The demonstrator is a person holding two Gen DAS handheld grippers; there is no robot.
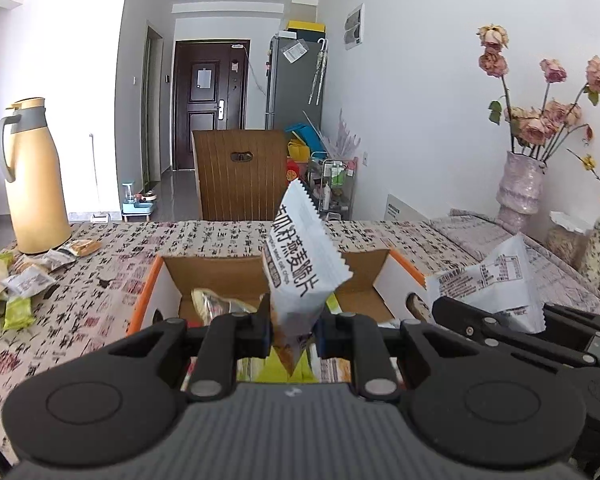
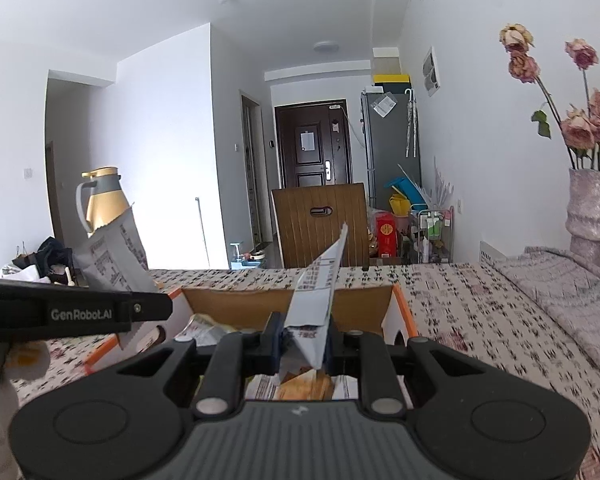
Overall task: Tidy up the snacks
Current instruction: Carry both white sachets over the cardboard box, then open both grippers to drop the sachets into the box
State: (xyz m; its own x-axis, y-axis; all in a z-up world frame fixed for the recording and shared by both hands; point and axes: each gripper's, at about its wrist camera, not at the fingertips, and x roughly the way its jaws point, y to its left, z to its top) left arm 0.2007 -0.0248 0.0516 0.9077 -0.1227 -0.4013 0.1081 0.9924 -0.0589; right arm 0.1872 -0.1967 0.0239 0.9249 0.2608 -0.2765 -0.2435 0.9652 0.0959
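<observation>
Left gripper (image 1: pixel 292 334): jaws pressed onto the lower corner of a white snack packet (image 1: pixel 300 268), pinched between the pads. Packet standing up and tilted right from the grip, black lettering down its face, zigzag top edge well above the jaws, bottom tip hanging just below them. Directly beyond and below the grip: an open cardboard box (image 1: pixel 380 280) with orange edging and white sides, flaps up, on the patterned tablecloth (image 1: pixel 100 292). Inside the box, a crinkled silvery packet (image 1: pixel 216 302) at the left, more wrappers, green and orange, under the jaws.

Right gripper (image 2: pixel 302 346): jaws likewise clamped on a second white packet (image 2: pixel 320 292), held by its crumpled lower end, seen nearly edge-on, rising to a point up and right. Same box (image 2: pixel 396 316) just ahead of and beneath it, with printed wrappers visible below the pads. Also seen at the right of the left wrist view (image 1: pixel 500 320), just beside the box's right wall, its packet (image 1: pixel 496 276) showing a printed table.

Farther out, left of the box: loose snacks (image 1: pixel 32 280) scattered on the cloth near a cream thermos jug (image 1: pixel 32 184). Across the table, a brown wooden chair back (image 1: pixel 240 176). At the right, a pink vase (image 1: pixel 520 188) of dried roses by the wall. Beyond, a dark door (image 1: pixel 210 100) and a grey fridge (image 1: pixel 296 84).
</observation>
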